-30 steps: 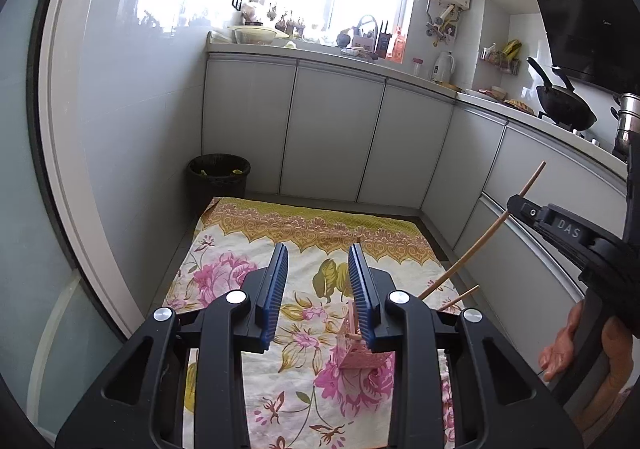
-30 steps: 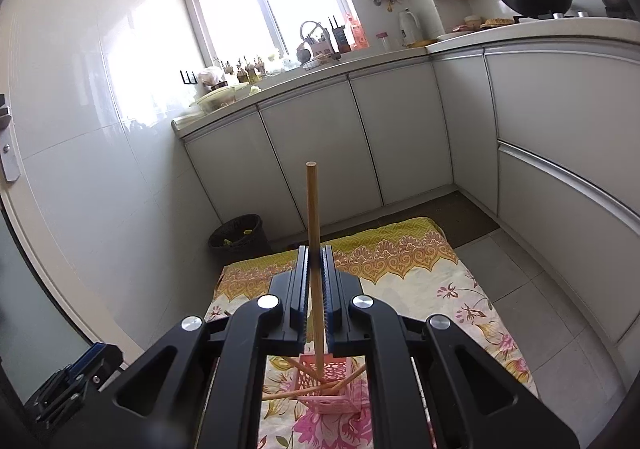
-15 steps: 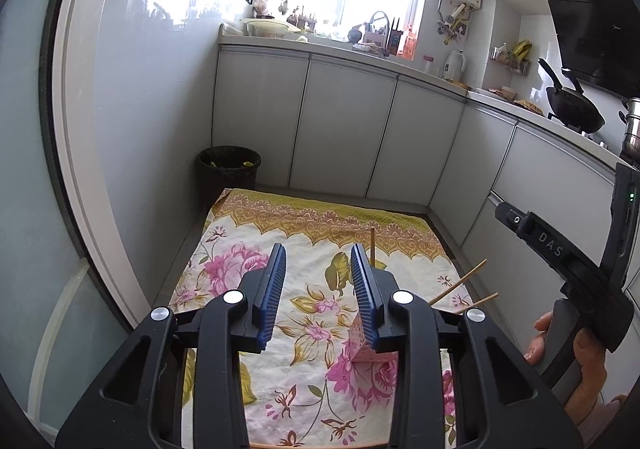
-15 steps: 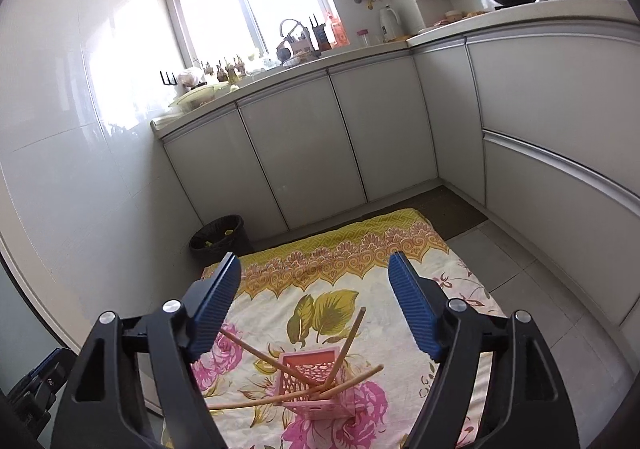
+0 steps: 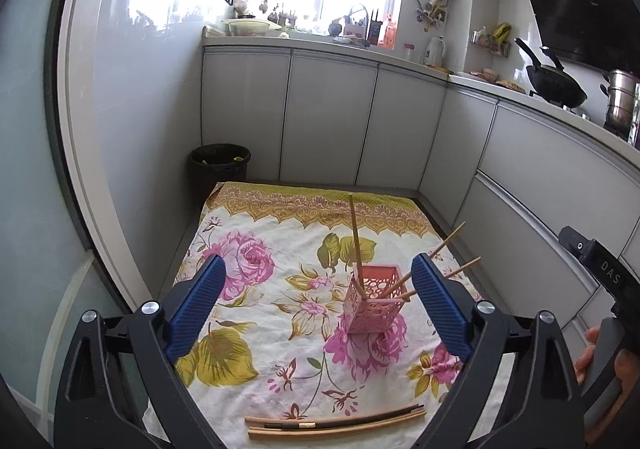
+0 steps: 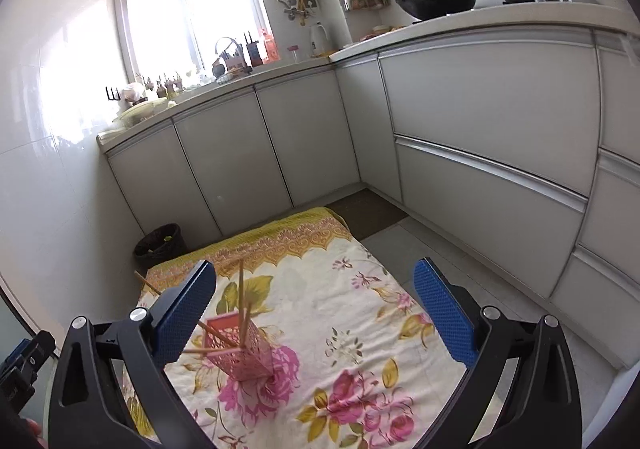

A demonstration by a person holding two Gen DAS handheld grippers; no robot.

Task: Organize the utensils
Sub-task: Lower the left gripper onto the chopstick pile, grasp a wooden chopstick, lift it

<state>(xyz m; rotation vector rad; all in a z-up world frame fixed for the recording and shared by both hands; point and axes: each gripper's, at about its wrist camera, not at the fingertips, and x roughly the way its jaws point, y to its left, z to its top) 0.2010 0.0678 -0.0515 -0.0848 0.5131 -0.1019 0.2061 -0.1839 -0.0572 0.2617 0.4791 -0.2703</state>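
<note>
Pink holder (image 5: 374, 303), centre-right of the left view: four chopsticks (image 5: 355, 243) in. Loose chopsticks (image 5: 336, 422), bottom edge: yours to collect. Left tool (image 5: 318, 307), right tool (image 6: 316, 319): spread, empty.

White letters reading "DAS" mark the black body of the right tongs (image 5: 610, 273). It sits at the frame's right edge. No other lettering is legible.

Holder (image 5: 374, 305) on cloth (image 5: 280, 289) ahead-right of left gripper (image 5: 318, 303); chopsticks (image 5: 354, 239) in it; loose chopsticks (image 5: 336, 423) below gripper; bin (image 5: 220, 165) far ahead-left.
</note>
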